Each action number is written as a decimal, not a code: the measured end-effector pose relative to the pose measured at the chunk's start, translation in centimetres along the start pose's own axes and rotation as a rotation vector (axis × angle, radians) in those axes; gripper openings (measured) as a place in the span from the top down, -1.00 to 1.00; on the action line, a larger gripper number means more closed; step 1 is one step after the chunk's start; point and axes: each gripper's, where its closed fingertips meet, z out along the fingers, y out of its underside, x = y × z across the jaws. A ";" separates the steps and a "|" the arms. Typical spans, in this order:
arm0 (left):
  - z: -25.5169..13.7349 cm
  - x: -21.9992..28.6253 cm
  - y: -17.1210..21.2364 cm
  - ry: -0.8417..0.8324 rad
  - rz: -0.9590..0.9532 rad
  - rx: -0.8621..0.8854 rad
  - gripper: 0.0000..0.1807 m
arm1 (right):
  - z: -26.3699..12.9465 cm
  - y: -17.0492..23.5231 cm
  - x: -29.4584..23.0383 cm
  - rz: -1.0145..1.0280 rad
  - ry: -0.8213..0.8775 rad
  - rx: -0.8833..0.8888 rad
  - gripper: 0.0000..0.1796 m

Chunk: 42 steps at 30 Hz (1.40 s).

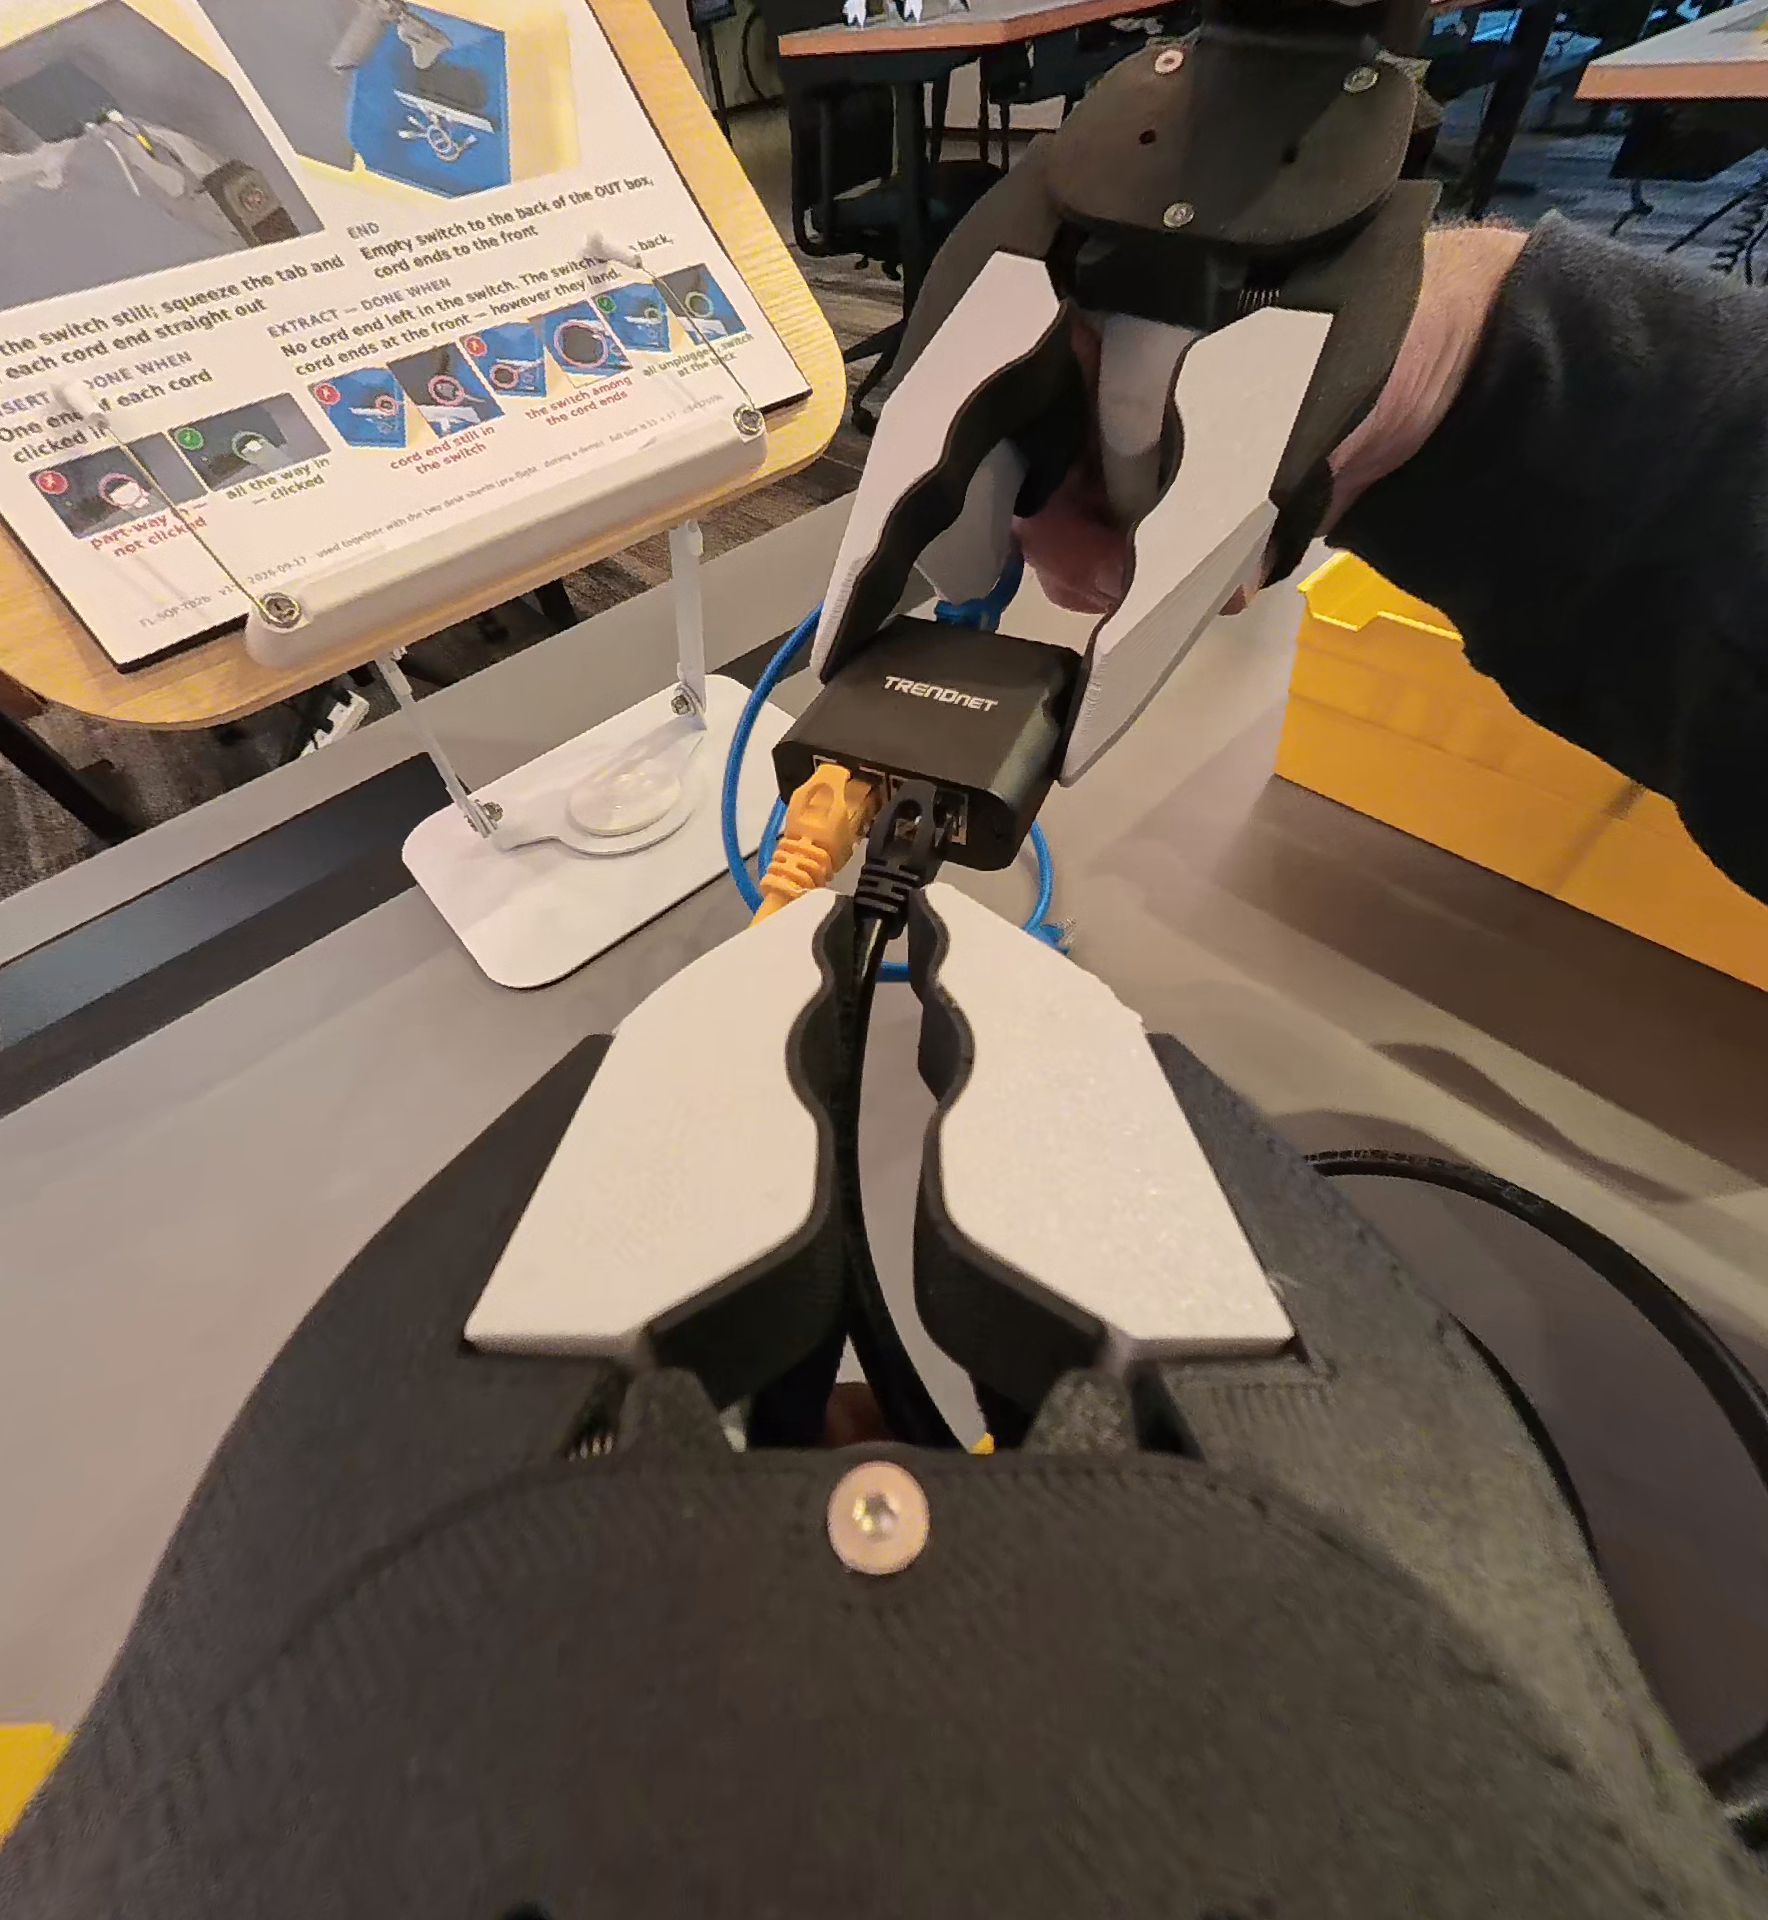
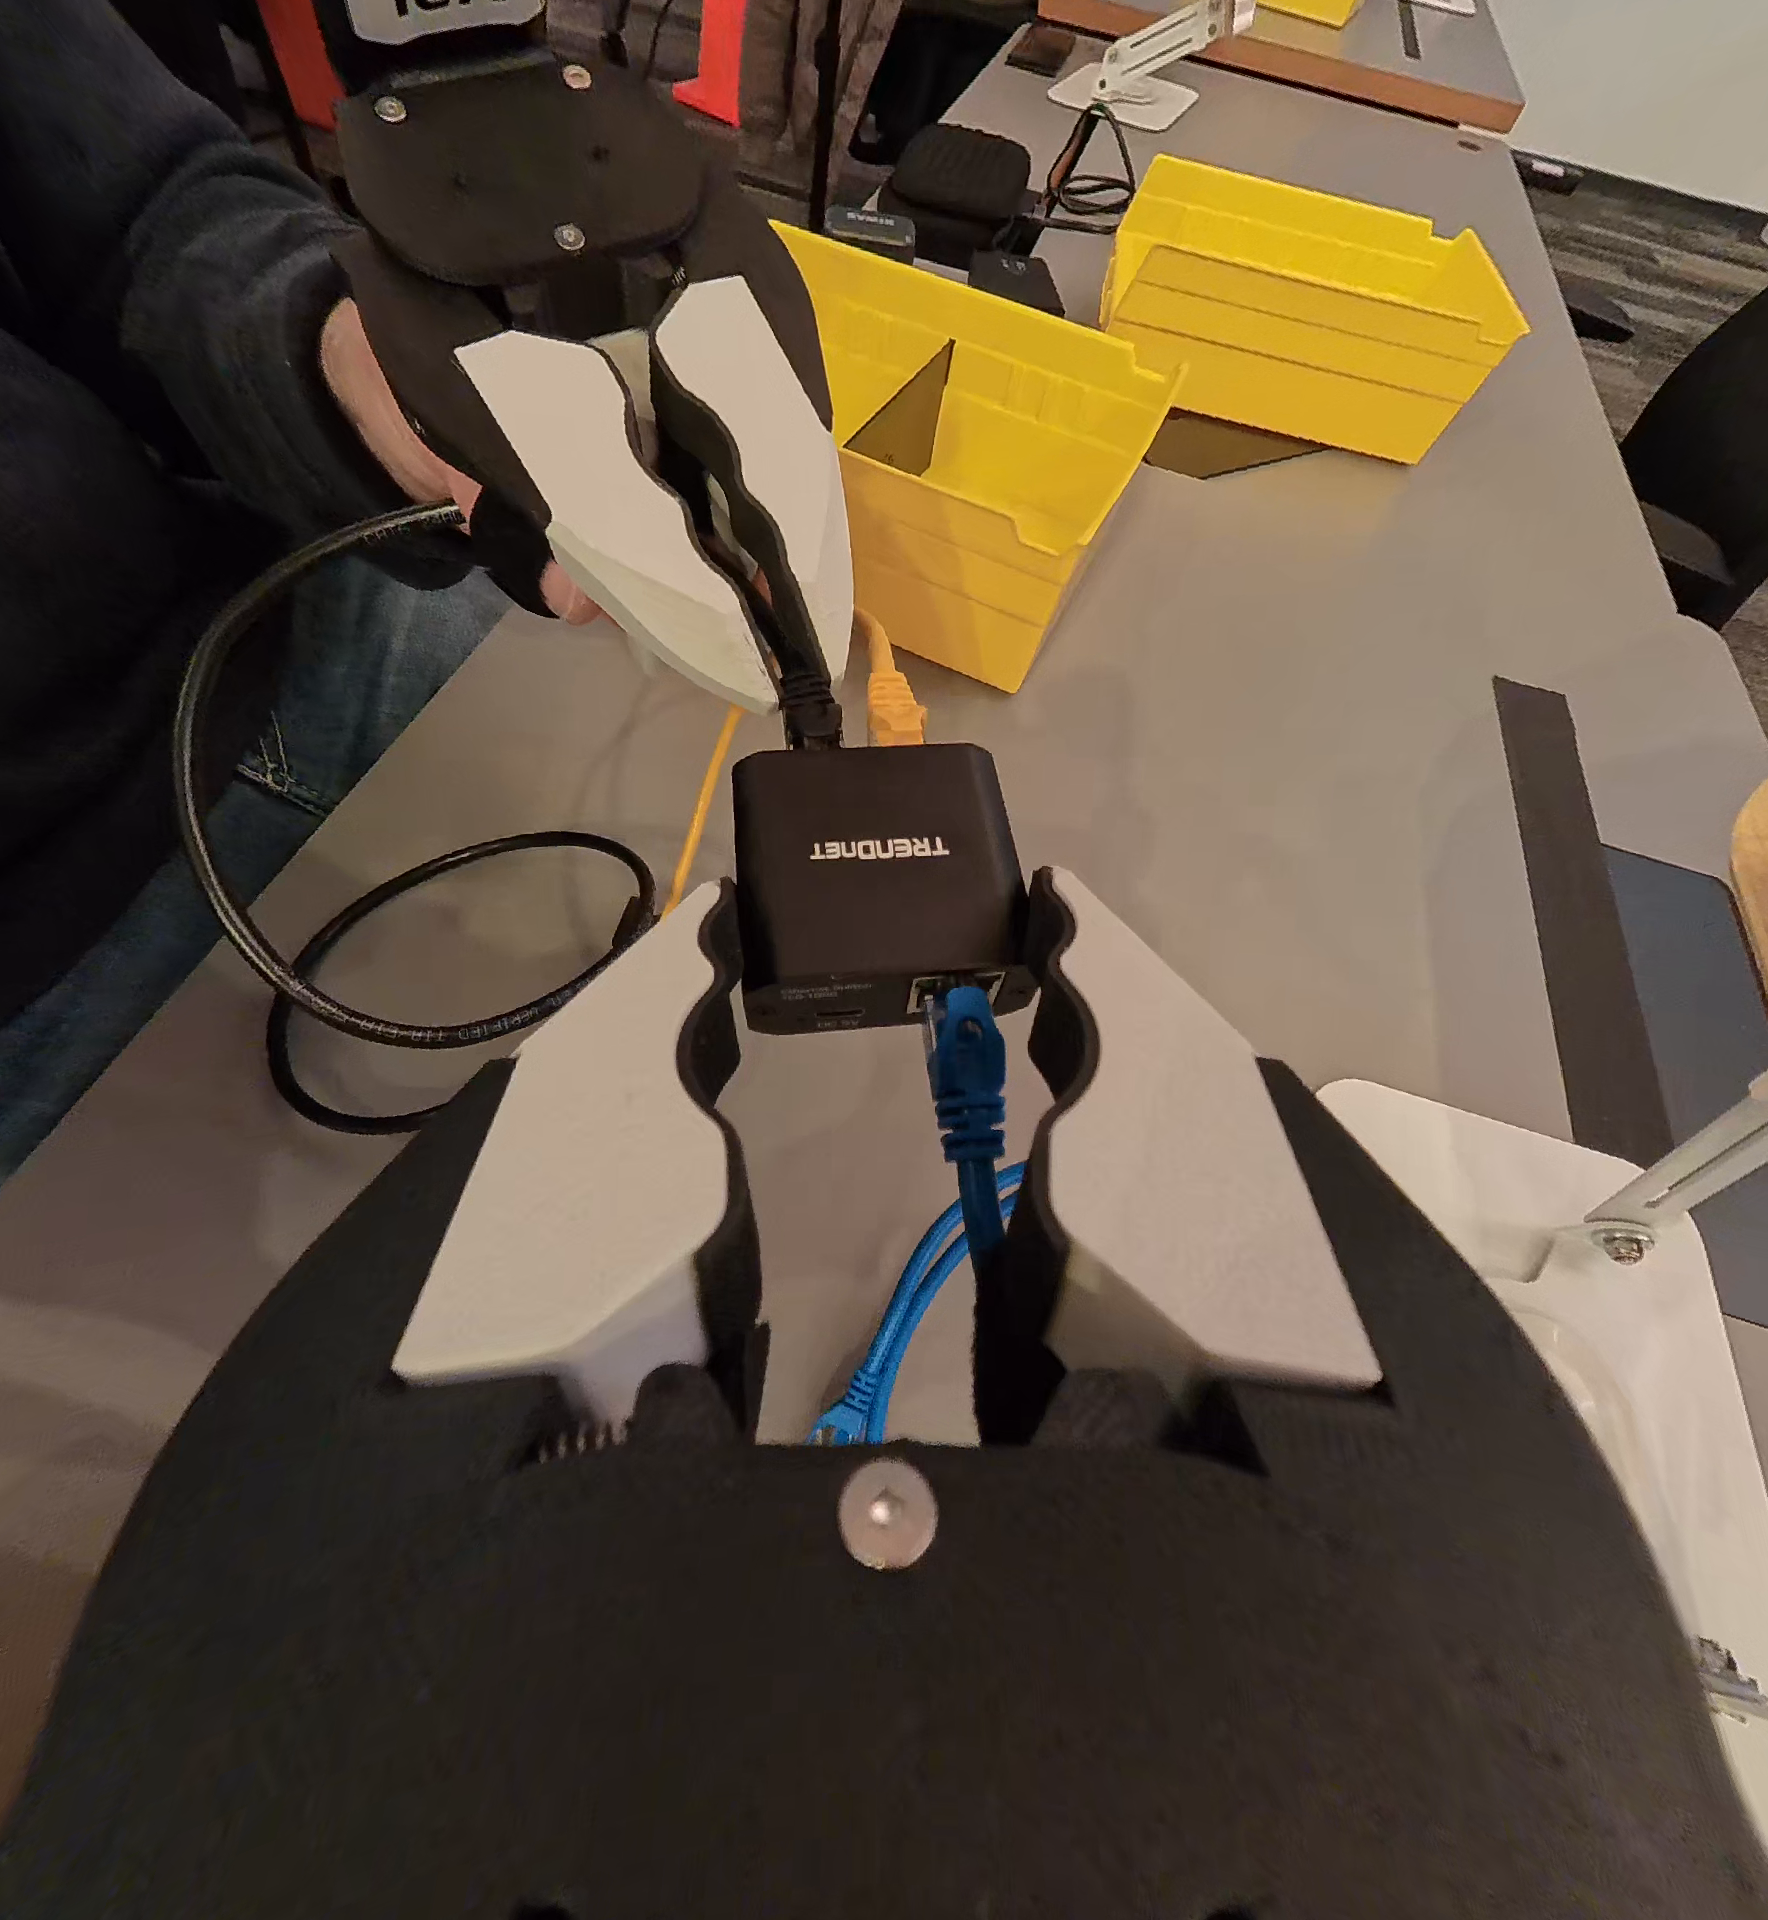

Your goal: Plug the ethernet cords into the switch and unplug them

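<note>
A small black switch (image 1: 937, 743) is held just above the grey table (image 1: 236, 1195). My right gripper (image 2: 880, 914) is shut on the switch (image 2: 875, 883), its fingers clamping both sides. My left gripper (image 1: 885, 914) is shut on the black cord (image 1: 885, 883) right behind its plug, which sits in a front port. An orange cord (image 1: 812, 831) is plugged in beside it. A blue cord (image 2: 963, 1081) is plugged into the switch's opposite face. The black cord (image 2: 267, 935) loops on the table in the right wrist view, where the left gripper (image 2: 786, 686) shows beyond the switch.
A white stand (image 1: 568, 862) holds an instruction board (image 1: 340, 312) to the left of the switch. Yellow bins (image 2: 984, 468) (image 2: 1306, 312) stand on the table behind. A yellow bin (image 1: 1482, 717) lies under the person's sleeve (image 1: 1638, 540). Spacing between my two grippers at the tips: around 5 cm.
</note>
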 end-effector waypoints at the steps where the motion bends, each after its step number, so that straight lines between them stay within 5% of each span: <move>1: 0.0 0.0 0.0 -0.001 -0.002 0.000 0.89 | 0.0 0.0 0.0 0.001 0.000 0.002 0.40; 9: 0.1 0.0 0.0 0.011 0.015 0.000 0.89 | -0.1 0.0 -0.1 0.010 0.010 0.003 0.40; 19: 0.1 0.0 0.5 0.249 0.001 0.073 0.89 | 0.0 0.0 -1.0 0.105 0.150 -0.007 0.40; 31: -0.4 2.8 0.9 0.362 0.289 0.024 0.90 | 3.4 4.4 -3.7 0.085 0.191 -0.485 0.22; 35: -0.2 2.8 0.9 0.339 0.314 0.013 0.90 | 3.6 4.7 -3.3 0.076 0.238 -0.496 0.25; 42: -2.8 -0.6 -4.3 0.234 0.144 0.213 0.65 | -0.2 2.0 -2.4 0.128 0.391 -0.423 0.27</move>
